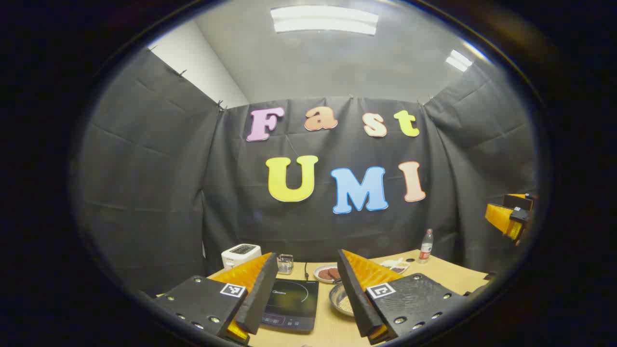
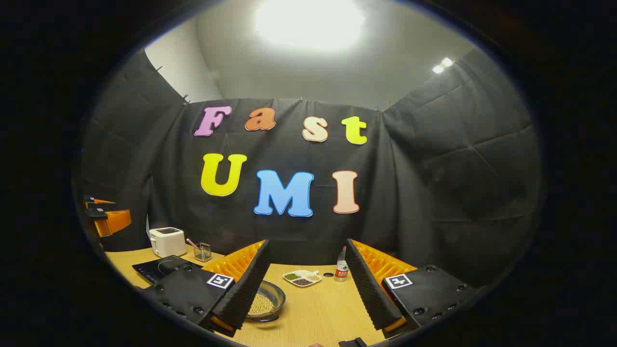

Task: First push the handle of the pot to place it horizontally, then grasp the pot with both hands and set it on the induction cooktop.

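In the left gripper view our left gripper (image 1: 306, 299) hangs above the near edge of the wooden bench (image 1: 448, 272) with its ribbed, wedge-shaped fingers spread wide apart and nothing between them; we judge it held high and open because no approach to the pot has begun; between the fingers lies the induction cooktop (image 1: 291, 303), a flat, glossy dark slab with a ring marked on its glass; just to its right sits the pot (image 1: 340, 300), a shallow round metal vessel with pale grains inside, apart from the cooktop, its handle hidden from us; behind stand a white toaster (image 1: 240, 254), a small wire basket (image 1: 286, 263), a plate of brown pieces (image 1: 327, 273) and a clear plastic bottle (image 1: 426, 245); the other gripper shows at the right edge.

In the right gripper view our right gripper (image 2: 304, 294) is likewise spread, empty, poised over the bench (image 2: 318, 308); the pot (image 2: 266, 301) lies partly behind its left finger, smooth-rimmed and holding grains, with a dark stub at its near edge that may be the handle; the cooktop (image 2: 161, 268) sits farther left, near the toaster (image 2: 167, 241); a divided white dish (image 2: 302, 278) and the bottle (image 2: 342, 265) stand beyond; we judge the handle push not yet begun.
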Available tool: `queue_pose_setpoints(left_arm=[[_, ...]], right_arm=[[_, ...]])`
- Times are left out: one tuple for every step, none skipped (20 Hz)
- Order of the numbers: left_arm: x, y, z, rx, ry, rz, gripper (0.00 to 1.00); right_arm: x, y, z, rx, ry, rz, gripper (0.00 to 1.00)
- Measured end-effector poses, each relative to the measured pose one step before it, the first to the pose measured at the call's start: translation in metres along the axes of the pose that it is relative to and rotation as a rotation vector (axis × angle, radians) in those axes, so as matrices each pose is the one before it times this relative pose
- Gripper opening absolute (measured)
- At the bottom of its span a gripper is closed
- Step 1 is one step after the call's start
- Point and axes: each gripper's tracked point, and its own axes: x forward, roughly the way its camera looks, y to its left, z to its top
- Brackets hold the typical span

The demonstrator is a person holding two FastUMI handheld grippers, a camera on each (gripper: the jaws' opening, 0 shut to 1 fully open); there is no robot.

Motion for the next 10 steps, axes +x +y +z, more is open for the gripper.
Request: queue_pose_setpoints(left_arm=[[-0.00027,0.00004,0.00065,0.00082,0.00007,-0.00087,0.72],[-0.00164,-0.00013,0.0005,0.0016,0.00145,-0.00128,0.72],[-0.00143,-0.00009,0.00161,0.00035,-0.00137,-0.00086,0.72],[0.00017,-0.00098,-0.00007,0.00103,-0.00161,-0.00211,0.72],[-0.00063,-0.00067,0.00182,0.00342,-0.00297,-0.00048,0.72],[-0.00128,0.00075,0.00168,0.00344,-0.00189,-0.00072,0.72],[-0.00073,-0.00035,0.00119,0.00075,-0.00227,-0.0015,0.75],[-0.00121,-0.00028,-0.00033,-0.00215,-0.00035,-0.00084,0.72],[-0.00213,0.00034,0.00005,-0.00283,0.0009,-0.00116,0.72],[-0.00129,0.00039,0.00061,0.00005,0.00095,0.00046,0.72]], right_arm=[[-0.00003,0.00012,-0.00015,0.00014,0.00225,-0.00063,0.98],[0.00019,-0.00083,-0.00026,-0.00156,0.0027,-0.0016,0.96],[-0.00104,-0.00125,0.00047,-0.00196,0.00042,-0.00337,0.98],[-0.00046,-0.00027,0.00242,0.0011,-0.00414,0.00045,0.98],[-0.00062,0.00224,0.00113,0.00352,-0.00429,0.00267,0.98],[-0.00018,0.00037,0.00131,0.00171,-0.00274,0.00366,0.98],[-0.00102,0.00083,0.00003,-0.00187,-0.00117,0.00254,0.98],[-0.00057,-0.00029,0.00007,-0.00308,-0.00008,0.00263,0.98],[-0.00105,0.00007,-0.00155,-0.00307,0.00177,0.00272,0.98],[-0.00057,0.00049,-0.0002,0.00027,0.00251,0.00134,0.98]])
